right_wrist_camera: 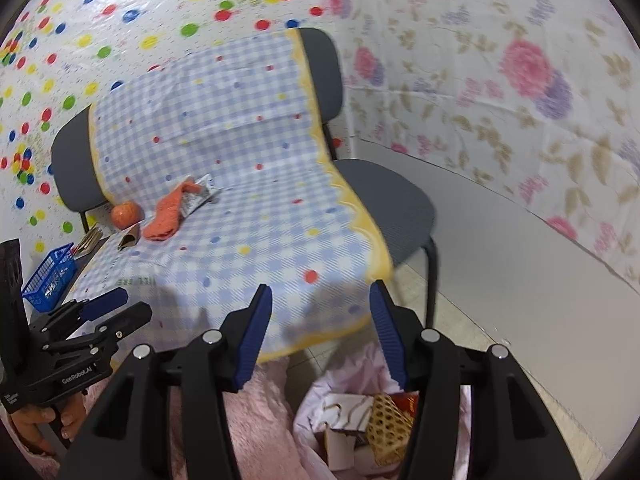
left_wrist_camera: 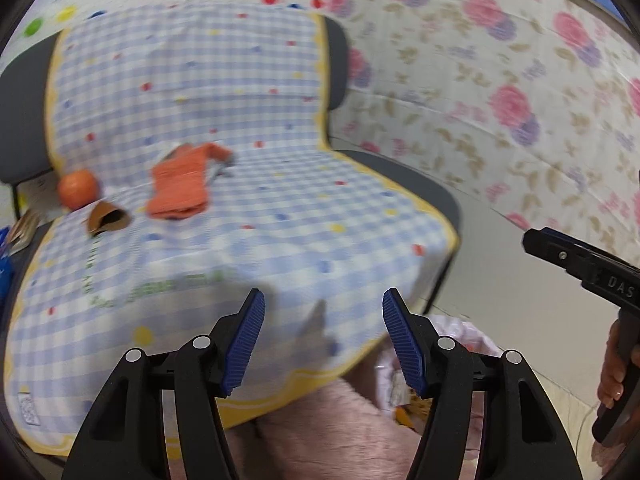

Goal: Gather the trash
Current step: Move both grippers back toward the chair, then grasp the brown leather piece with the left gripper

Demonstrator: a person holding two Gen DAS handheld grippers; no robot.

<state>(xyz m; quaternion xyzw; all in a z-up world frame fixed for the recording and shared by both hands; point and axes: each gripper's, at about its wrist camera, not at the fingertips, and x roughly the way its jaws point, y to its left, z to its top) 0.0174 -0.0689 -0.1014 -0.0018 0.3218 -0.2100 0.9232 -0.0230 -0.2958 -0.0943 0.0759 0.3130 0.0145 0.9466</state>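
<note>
Both hand-held tools hover above the front edge of the chair, and nothing is between their jaws. The left gripper [left_wrist_camera: 323, 340] has its blue ribbed pads well apart, and the right gripper [right_wrist_camera: 320, 336] stands apart too, a little narrower.

Directly under the right gripper, at about six o'clock in its view, sits the pink plastic trash bag [right_wrist_camera: 320, 396] with wrappers already inside it.

The remaining trash lies far back on the blue-and-white checked cloth [right_wrist_camera: 248, 248] that covers the grey chair [right_wrist_camera: 388, 192]. At about ten o'clock from the right gripper I see the crumpled silver printed wrapper [right_wrist_camera: 200, 196], partly under the orange knitted sock [right_wrist_camera: 168, 216], and just left of them the torn brown cardboard piece [right_wrist_camera: 130, 240] beside the round orange fruit [right_wrist_camera: 126, 214].

In my judgement the step now is the reach back for the next piece. To do it well, one should go low and flat for the cardboard, and take the wrapper by its free end, so the sock and fruit are not dragged along.
</note>
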